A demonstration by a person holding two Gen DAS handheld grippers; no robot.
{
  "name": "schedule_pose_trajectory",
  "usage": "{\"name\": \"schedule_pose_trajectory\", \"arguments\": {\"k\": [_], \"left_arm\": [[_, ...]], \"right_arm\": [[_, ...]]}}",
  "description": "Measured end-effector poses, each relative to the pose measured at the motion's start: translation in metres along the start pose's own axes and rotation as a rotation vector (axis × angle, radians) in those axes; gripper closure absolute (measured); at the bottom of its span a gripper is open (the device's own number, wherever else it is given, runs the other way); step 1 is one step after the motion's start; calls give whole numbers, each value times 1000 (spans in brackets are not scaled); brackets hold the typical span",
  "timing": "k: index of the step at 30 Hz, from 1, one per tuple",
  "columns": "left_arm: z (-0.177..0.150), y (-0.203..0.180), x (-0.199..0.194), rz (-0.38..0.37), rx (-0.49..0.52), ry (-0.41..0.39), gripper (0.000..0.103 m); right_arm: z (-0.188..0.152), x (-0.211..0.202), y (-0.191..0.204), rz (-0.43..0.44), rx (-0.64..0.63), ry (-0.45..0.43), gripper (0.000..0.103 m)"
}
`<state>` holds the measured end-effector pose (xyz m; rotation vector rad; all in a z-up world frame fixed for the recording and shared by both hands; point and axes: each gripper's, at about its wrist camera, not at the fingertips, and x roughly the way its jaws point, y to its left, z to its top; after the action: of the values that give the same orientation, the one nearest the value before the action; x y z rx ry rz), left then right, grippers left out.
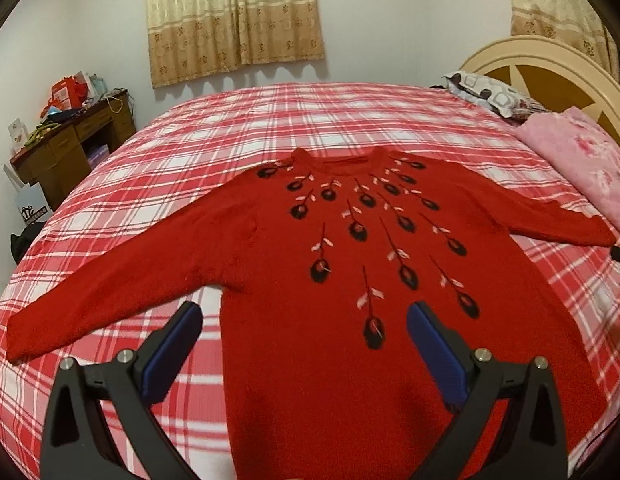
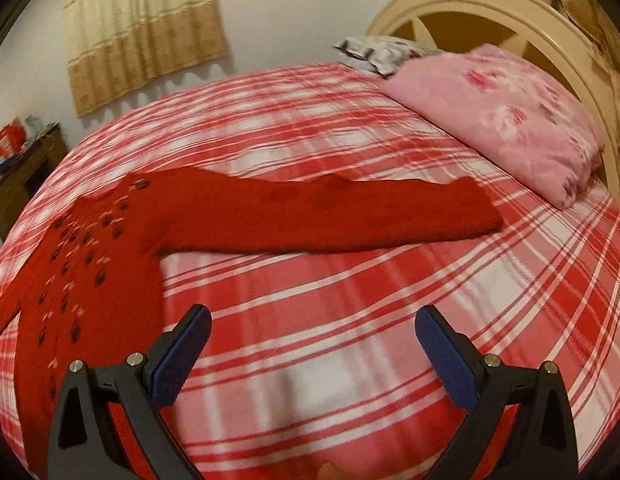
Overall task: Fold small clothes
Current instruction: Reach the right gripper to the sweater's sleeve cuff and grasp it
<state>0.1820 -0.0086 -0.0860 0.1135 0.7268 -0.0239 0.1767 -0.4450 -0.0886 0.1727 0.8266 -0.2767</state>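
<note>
A red knit sweater point(image 1: 329, 248) with dark bud and pink leaf patterns lies flat, front up, on the plaid bed, both sleeves spread outward. My left gripper point(image 1: 304, 316) is open and empty above the sweater's lower body, near its left side. My right gripper point(image 2: 311, 320) is open and empty above the bare sheet, to the right of the sweater body point(image 2: 82, 264) and below its right sleeve point(image 2: 329, 212). The sleeve cuff point(image 2: 481, 212) points toward the pink pillow.
The bed has a red and white plaid sheet point(image 1: 214, 128). A pink floral pillow point(image 2: 497, 120) and a patterned pillow point(image 1: 481, 90) lie by the cream headboard point(image 1: 557, 68). A wooden desk point(image 1: 70, 144) with clutter stands at the far left. Curtains point(image 1: 234, 16) hang behind.
</note>
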Motion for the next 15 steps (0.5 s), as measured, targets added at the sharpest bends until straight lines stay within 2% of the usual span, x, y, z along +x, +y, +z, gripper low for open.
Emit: {"name": "schedule_pose_trajectory", "arguments": {"k": [7,11,12,15], "left_arm": [[4,0,19,22,37,8,0],[6,5,29,40,17,26,0],[6,8,30,44,9,26,0],[7,14,32,51,-20,23,0]], "right_arm": [[38,36,-70,-85,96,29,1],[57,55,-115,-111,220,39,13],[62,60,-123,-125,235,42,20],[74,77,-145,-149,272,67,28]]}}
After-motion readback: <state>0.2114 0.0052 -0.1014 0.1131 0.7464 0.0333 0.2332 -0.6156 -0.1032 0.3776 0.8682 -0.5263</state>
